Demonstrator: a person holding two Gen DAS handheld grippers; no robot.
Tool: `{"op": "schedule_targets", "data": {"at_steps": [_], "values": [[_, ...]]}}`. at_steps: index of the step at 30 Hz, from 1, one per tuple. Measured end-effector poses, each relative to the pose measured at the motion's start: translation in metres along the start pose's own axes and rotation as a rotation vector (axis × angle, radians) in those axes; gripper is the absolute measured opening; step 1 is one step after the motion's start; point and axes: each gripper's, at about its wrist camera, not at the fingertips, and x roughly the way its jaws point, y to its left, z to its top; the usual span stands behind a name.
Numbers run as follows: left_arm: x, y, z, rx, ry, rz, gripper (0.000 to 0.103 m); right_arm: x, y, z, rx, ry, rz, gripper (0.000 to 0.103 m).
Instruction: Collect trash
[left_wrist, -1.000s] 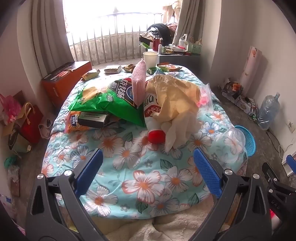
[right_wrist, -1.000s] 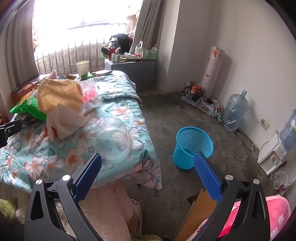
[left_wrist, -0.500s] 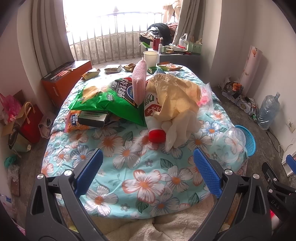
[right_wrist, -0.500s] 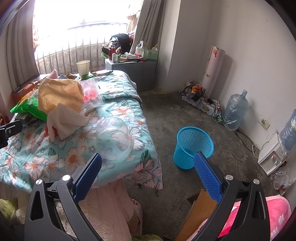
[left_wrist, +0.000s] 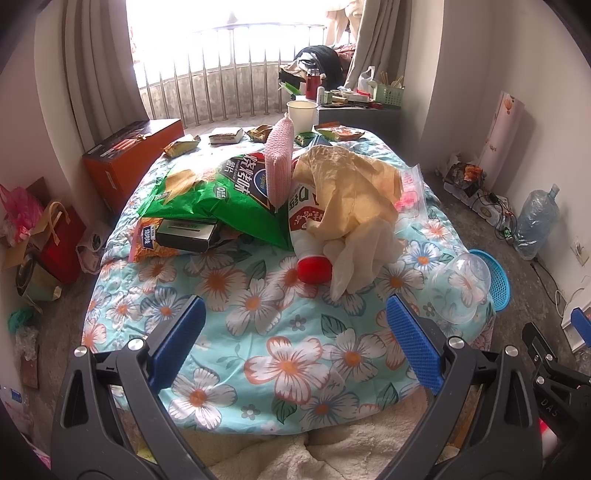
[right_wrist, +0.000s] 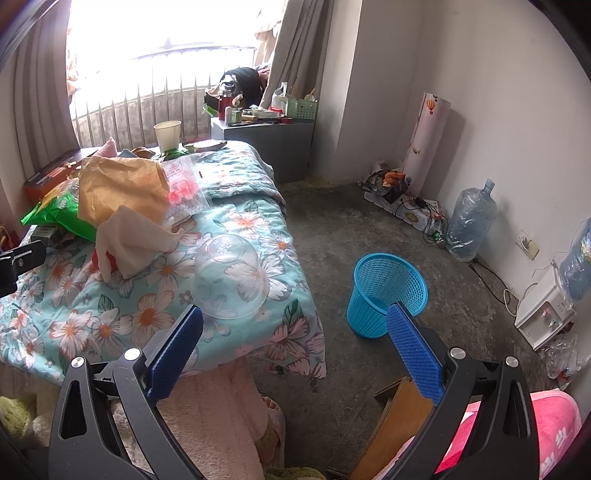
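Note:
Litter covers a bed with a floral quilt (left_wrist: 288, 332): a green snack bag (left_wrist: 207, 199), a white bottle with a red cap (left_wrist: 308, 236), a crumpled tan paper bag (left_wrist: 351, 184), a white cloth (left_wrist: 365, 251), a pink sponge (left_wrist: 279, 162), a paper cup (left_wrist: 302, 112) and small wrappers at the far end. A clear plastic bowl (right_wrist: 231, 275) lies upside down near the bed's right edge. A blue mesh waste basket (right_wrist: 386, 293) stands on the floor beside the bed. My left gripper (left_wrist: 293, 343) is open over the quilt's near end, holding nothing. My right gripper (right_wrist: 293, 343) is open and empty, just short of the bowl and the basket.
An orange box (left_wrist: 129, 162) and bags (left_wrist: 40, 229) sit on the floor to the left of the bed. A grey cluttered cabinet (right_wrist: 266, 136) stands behind it. Water jugs (right_wrist: 471, 221), cables and a white appliance (right_wrist: 543, 314) line the right wall. Bare concrete floor surrounds the basket.

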Motion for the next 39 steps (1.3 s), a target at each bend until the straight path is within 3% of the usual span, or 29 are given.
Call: {"op": "schedule_targets", "data": {"at_steps": [39], "values": [[0.0029,0.0052,-0.0066,-0.006,0.011,-0.004,0.094,-0.001,0.0061,0.0042,0.01,-0.01,0.023,0.097]]}}
